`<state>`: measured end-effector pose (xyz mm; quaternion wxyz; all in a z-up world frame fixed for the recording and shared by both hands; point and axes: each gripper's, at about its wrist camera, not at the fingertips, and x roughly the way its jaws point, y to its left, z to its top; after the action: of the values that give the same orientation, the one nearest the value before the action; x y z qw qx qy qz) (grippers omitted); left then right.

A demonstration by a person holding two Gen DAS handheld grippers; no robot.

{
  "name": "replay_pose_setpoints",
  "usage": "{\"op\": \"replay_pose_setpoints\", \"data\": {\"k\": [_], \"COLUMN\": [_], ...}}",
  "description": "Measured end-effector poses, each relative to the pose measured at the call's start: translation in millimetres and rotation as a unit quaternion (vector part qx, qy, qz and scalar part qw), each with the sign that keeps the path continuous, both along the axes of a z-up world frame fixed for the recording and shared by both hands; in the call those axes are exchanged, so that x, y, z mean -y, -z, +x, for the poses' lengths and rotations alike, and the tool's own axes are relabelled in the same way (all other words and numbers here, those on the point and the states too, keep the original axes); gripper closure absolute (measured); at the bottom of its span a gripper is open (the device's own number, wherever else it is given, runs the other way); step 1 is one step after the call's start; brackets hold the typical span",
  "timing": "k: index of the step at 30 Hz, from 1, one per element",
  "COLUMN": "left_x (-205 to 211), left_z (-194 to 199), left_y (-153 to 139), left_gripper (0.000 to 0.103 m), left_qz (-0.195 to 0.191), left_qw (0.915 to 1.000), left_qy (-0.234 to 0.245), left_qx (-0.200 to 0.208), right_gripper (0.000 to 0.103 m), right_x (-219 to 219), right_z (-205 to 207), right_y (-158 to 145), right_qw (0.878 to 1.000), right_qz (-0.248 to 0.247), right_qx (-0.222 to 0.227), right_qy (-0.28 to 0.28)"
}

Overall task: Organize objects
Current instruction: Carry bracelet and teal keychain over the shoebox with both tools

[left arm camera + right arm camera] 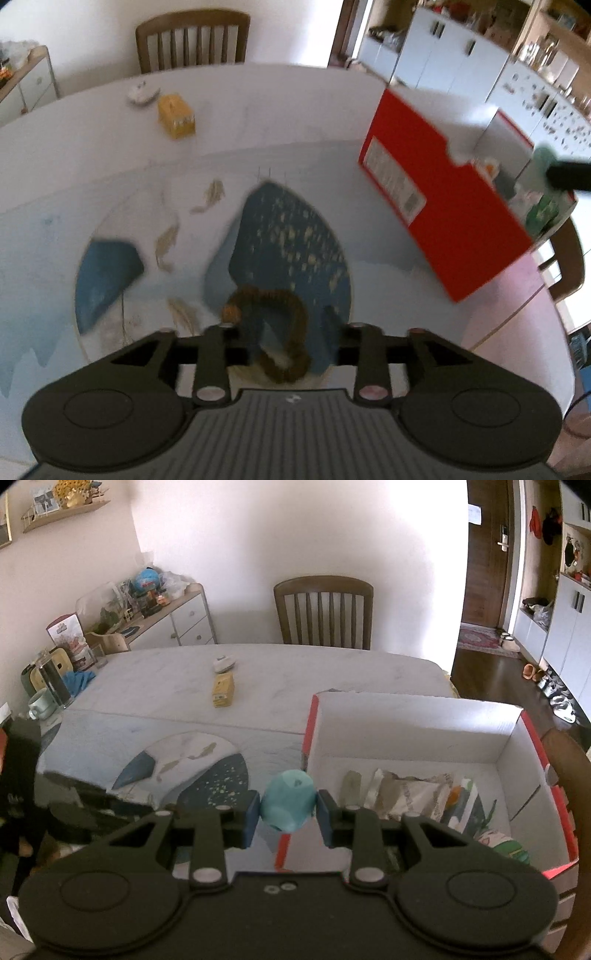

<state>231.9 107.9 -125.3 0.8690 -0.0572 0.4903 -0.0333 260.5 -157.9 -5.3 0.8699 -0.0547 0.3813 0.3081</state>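
My right gripper is shut on a light blue toy and holds it in the air over the left wall of a red cardboard box. The box holds several packets. In the left wrist view the red box stands at the right, and the right gripper with the toy shows blurred above it. My left gripper is open around a brown fuzzy ring-shaped object on the blue and white mat.
A yellow carton and a small white object lie on the far part of the white table. A wooden chair stands behind the table. A mug and clutter sit at the left edge.
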Motion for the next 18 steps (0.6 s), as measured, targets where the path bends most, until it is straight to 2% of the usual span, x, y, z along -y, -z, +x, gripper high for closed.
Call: {"op": "replay_pose_setpoints", "data": {"k": [2, 13, 16, 18], "left_x": [5, 30, 37, 41], "left_z": [-3, 0, 5, 8], "left_y": [5, 25, 27, 28], "left_gripper": [0.033, 0.034, 0.045, 0.065], "left_qz": [0.012, 0.075, 0.088, 0.097], "left_qw": [0.9999, 0.9971, 0.9961, 0.9953], "left_qy": [-0.001, 0.006, 0.007, 0.005], "left_qx": [0.002, -0.001, -0.004, -0.006], "right_gripper": [0.072, 0.072, 0.072, 0.072], "right_x": [2, 19, 23, 28], "right_z": [3, 18, 20, 21], "right_y": [1, 5, 6, 7], "right_qw": [1.000, 1.000, 1.000, 1.000], "right_qz": [0.000, 0.002, 0.002, 0.003], "right_qx": [-0.001, -0.006, -0.006, -0.007], "right_qy": [-0.003, -0.017, -0.017, -0.017]}}
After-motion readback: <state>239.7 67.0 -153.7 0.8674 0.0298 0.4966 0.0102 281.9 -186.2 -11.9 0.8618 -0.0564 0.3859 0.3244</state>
